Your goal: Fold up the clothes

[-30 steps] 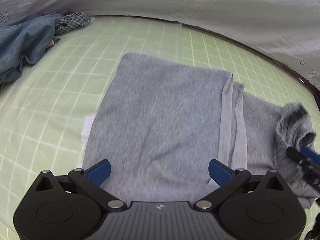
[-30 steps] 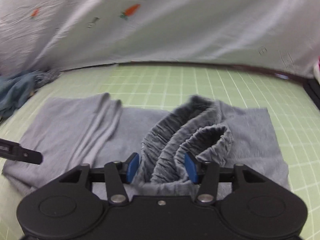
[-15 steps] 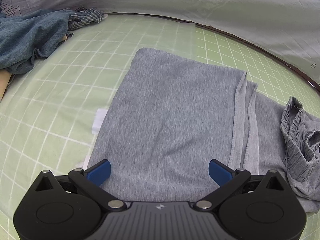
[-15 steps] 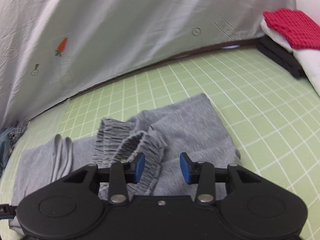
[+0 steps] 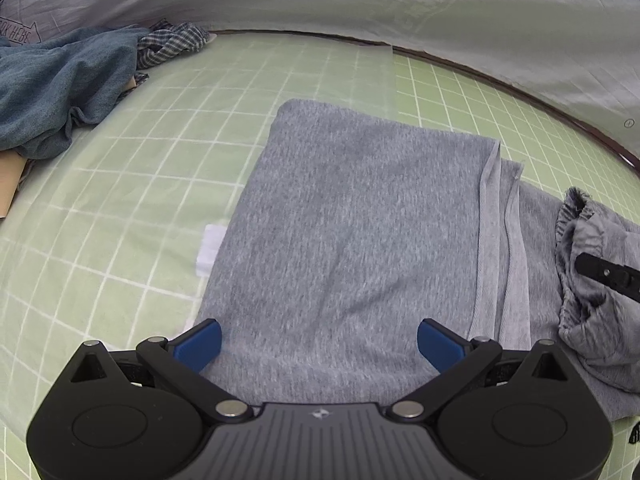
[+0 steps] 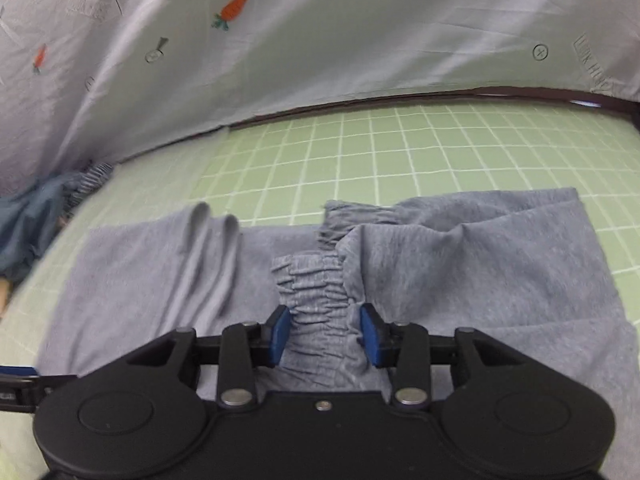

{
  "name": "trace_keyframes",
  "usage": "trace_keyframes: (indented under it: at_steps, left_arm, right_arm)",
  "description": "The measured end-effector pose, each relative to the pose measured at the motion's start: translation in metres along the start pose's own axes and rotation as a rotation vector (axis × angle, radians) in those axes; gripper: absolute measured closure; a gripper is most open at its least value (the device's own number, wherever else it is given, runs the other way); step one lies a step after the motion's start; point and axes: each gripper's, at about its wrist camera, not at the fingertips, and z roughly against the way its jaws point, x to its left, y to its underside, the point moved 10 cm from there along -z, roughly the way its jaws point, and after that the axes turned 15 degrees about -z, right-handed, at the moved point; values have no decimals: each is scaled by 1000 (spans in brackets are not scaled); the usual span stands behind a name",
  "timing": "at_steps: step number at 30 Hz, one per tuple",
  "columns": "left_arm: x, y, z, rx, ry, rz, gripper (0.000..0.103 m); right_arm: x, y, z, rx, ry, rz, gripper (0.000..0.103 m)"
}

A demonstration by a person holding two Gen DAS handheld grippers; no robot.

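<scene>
Grey sweatpants (image 5: pixel 352 232) lie folded on the green grid mat (image 5: pixel 160 184). Their legs are doubled over to the left and the elastic waistband (image 6: pixel 316 284) is bunched up at the right. My left gripper (image 5: pixel 318 340) is open wide and empty, hovering over the near edge of the folded legs. My right gripper (image 6: pixel 325 332) is open, with its blue pads (image 6: pixel 280 330) on either side of the gathered waistband, not clamped on it. One right finger (image 5: pixel 608 276) shows in the left wrist view over the waistband.
A pile of blue denim and plaid clothes (image 5: pixel 72 84) lies at the mat's far left. A white printed sheet (image 6: pixel 320 32) hangs behind the mat. A small white tag (image 5: pixel 210 248) lies beside the pants' left edge.
The right gripper swung away to the right, then came back over the waistband, which now lies flatter and partly covered by a fabric flap. The left gripper drifted slightly and stayed open.
</scene>
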Motion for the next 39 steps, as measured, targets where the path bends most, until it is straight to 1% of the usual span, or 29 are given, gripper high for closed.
trace_keyframes:
  at_steps: [2, 3, 6, 8, 9, 12, 14, 16, 18, 21, 23, 25, 29, 30, 33, 34, 35, 36, 38, 39]
  left_arm:
    - [4, -1, 1, -9, -2, 13, 0]
    - [5, -1, 2, -9, -3, 19, 0]
    - [10, -3, 3, -17, -13, 28, 0]
    - [15, -5, 4, -24, -21, 36, 0]
    - [18, -5, 5, -26, -26, 41, 0]
    - [27, -5, 5, -26, -43, 54, 0]
    - [34, -4, 5, -27, -59, 55, 0]
    - [43, -3, 7, -32, -73, 64, 0]
    - [53, -2, 8, -30, -86, 83, 0]
    - [66, 3, 7, -19, -93, 137, 0]
    - [68, 6, 5, -20, -72, 160, 1]
    - [69, 8, 4, -21, -53, 180, 1]
    - [63, 7, 0, -18, -34, 163, 2]
    - [60, 6, -2, -21, -21, 159, 4]
    - [50, 4, -6, -15, 11, 121, 14]
    - [46, 4, -7, -11, 15, 93, 25]
    - [43, 3, -8, -8, 17, 69, 32]
    - [39, 3, -9, -8, 18, 49, 35]
    - [34, 1, -8, -22, 19, 22, 51]
    - [33, 1, -8, -30, 19, 12, 57]
  right_arm:
    - [-3, -2, 9, -11, -30, -49, 61]
    - [-6, -4, 14, -25, -35, -74, 58]
    - [-18, -9, 28, -70, -23, -140, 55]
    - [-28, -10, 31, -83, 19, -158, 55]
    - [-31, -8, 28, -71, 45, -151, 54]
    - [-33, 11, 13, 3, 126, -79, 53]
    - [-24, 20, 12, 8, 119, -21, 44]
    - [-11, 29, 10, 43, 105, 44, 28]
    - [-1, 35, 10, 53, 99, 108, 22]
    - [5, 37, 16, 44, 114, 160, 17]
    - [4, 32, 23, 15, 120, 159, 11]
    - [1, 25, 33, -28, 127, 142, 2]
    - [-11, 10, 49, -104, 171, 108, 0]
    - [-16, 8, 52, -114, 184, 91, 0]
    - [-33, 3, 58, -135, 224, 37, 0]
    - [-39, 3, 59, -136, 239, 20, 0]
    - [-45, 4, 59, -136, 257, 8, 0]
    - [-51, 5, 59, -135, 276, -2, 0]
    - [-63, 6, 61, -138, 310, -26, 0]
    - [-69, 6, 63, -142, 323, -40, 0]
